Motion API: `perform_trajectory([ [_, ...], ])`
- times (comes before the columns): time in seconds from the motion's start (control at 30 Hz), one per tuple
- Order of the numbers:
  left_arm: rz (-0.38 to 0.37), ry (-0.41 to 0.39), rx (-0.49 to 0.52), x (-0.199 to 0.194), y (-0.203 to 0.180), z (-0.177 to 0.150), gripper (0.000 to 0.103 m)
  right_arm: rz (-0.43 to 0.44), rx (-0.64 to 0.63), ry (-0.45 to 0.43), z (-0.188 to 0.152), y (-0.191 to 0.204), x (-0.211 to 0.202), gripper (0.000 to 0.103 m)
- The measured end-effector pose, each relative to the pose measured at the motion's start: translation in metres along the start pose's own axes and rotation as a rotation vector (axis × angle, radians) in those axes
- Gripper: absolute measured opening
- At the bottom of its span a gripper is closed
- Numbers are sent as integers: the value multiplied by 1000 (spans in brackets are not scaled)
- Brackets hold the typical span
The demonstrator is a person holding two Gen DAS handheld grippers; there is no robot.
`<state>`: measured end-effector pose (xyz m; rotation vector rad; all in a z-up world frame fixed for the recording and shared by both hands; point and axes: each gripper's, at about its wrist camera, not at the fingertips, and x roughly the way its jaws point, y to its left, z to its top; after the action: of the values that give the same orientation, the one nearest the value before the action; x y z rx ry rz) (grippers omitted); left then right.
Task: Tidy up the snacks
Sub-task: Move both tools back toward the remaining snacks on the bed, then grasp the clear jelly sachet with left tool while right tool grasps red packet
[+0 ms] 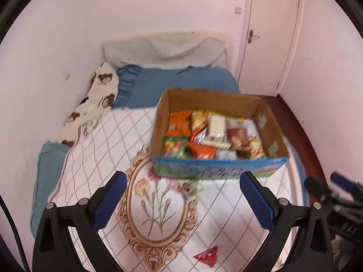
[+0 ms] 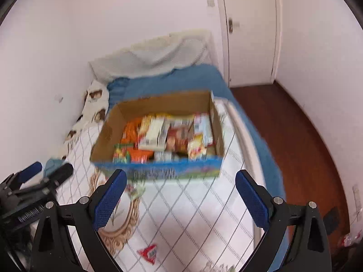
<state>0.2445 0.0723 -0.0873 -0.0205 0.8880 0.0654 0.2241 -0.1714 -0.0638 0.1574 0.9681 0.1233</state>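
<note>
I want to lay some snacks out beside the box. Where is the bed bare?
Bare quilt lies between the cardboard box and the red triangular packet, and left of the box toward the bear-print pillow. The box itself is packed.

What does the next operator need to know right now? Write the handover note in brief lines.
Left tool: open, empty, above the bedspread.
Right tool: open, empty, alongside it.
Cardboard box: on the bed, open top, full of mixed snack packets.
Red triangular packet: loose on the bedspread, nearer the tools than the box.
Done: most snacks are boxed.
Left: likely pick up the red packet and put it in the box.
</note>
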Motion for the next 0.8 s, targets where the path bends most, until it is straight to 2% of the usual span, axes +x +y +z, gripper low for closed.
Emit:
perform_trajectory([
  [0.1,43,80,-10,26,17,-29,102,-15,5,140,-35,-5,44,99],
  [0.23,78,253,-14,75,38,-76,102,-57,4,354,-94,-13,120,99],
  [0.27,86,301,-19,89,44,-91,102,-67,5,391,-105,-13,135,99],
  [0.4,118,399,-19,117,54,-126,102,-100,39,498,-143,-20,186,99],
  [0.43,124,408,-19,120,56,-132,102,-102,41,507,-148,-21,195,103],
  [0.53,135,432,-19,126,61,-144,102,-118,31,532,-154,-21,209,103],
  [0.6,140,437,-23,126,63,-147,102,-92,8,584,-153,-21,216,103],
  [0.67,143,440,-31,126,66,-150,102,-70,-3,589,-148,-22,211,103],
  [0.7,142,441,-36,126,67,-151,102,-46,-5,559,-145,-20,198,100],
  [0.73,145,438,-39,126,69,-152,102,-23,-4,542,-142,-17,192,90],
  [0.77,145,434,-44,124,70,-153,102,25,12,525,-141,-14,181,81],
  [0.8,142,433,-48,122,71,-153,102,103,46,515,-140,-11,171,79],
])
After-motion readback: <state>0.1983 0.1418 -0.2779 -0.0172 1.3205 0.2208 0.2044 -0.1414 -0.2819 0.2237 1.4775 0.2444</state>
